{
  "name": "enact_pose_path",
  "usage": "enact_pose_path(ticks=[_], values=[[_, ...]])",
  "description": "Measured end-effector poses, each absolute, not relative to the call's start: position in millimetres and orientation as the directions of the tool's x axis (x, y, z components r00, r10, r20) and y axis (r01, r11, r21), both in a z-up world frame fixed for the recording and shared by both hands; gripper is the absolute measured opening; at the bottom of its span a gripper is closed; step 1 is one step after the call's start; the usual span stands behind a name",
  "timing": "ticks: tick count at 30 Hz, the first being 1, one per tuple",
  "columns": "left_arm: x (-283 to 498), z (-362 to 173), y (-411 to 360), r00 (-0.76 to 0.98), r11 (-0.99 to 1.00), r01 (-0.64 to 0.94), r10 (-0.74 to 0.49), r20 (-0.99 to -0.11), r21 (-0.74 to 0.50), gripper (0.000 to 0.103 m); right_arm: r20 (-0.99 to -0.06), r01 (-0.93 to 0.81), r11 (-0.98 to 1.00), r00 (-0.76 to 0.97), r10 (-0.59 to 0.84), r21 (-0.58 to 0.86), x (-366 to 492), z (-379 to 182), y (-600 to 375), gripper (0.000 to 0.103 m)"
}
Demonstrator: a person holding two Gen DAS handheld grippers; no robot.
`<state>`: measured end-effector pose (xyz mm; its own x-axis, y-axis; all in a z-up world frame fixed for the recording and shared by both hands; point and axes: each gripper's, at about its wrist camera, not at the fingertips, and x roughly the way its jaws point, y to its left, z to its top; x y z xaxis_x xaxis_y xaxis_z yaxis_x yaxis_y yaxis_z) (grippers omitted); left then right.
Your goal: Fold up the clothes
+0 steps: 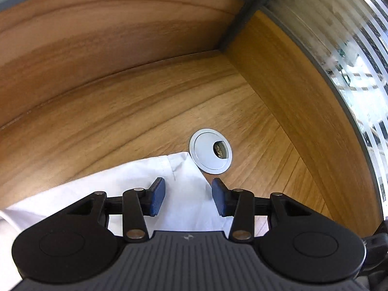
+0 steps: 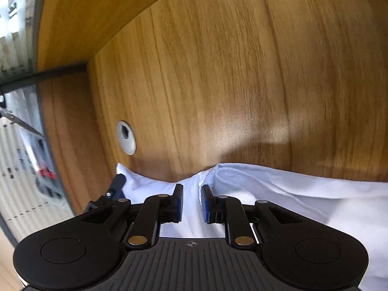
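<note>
Your left gripper [image 1: 188,200] sits spread over the white shirt [image 1: 135,184], pads clear; grommet [image 1: 210,152] just ahead. Right gripper [image 2: 192,202] narrowly parted, pinching nothing.

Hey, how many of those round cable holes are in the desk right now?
1. The grey cable grommet sits in the wooden desktop near the back corner, just beyond the white garment. More may lie hidden under the cloth or outside both views.
</note>
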<state>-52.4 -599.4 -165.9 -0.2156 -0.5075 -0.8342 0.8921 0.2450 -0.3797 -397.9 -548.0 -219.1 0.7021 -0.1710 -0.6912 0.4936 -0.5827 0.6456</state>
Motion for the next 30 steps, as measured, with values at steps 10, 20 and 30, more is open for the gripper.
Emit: enact_pose_path(ticks=[10, 20, 30], values=[[-53, -166, -601, -0.178, 0.260, 0.895, -0.535, -0.826, -0.362, 0.001, -0.695, 0.523, -0.546, 0.700, -0.162, 0.654, -390, -224, -544, 0.004], [-49, -174, -606, -0.143, 0.295, 0.895, -0.519, -0.843, -0.334, 0.001, -0.635, 0.489, -0.460, 0.732, -0.245, 0.741, -407, -198, -523, 0.002], [-44, -172, -605, -0.155, 0.260, 0.902, -0.550, -0.821, -0.345, 0.005, -0.730, 0.642, -0.360, 0.649, -0.216, 0.677, -412, -206, -523, 0.002]])
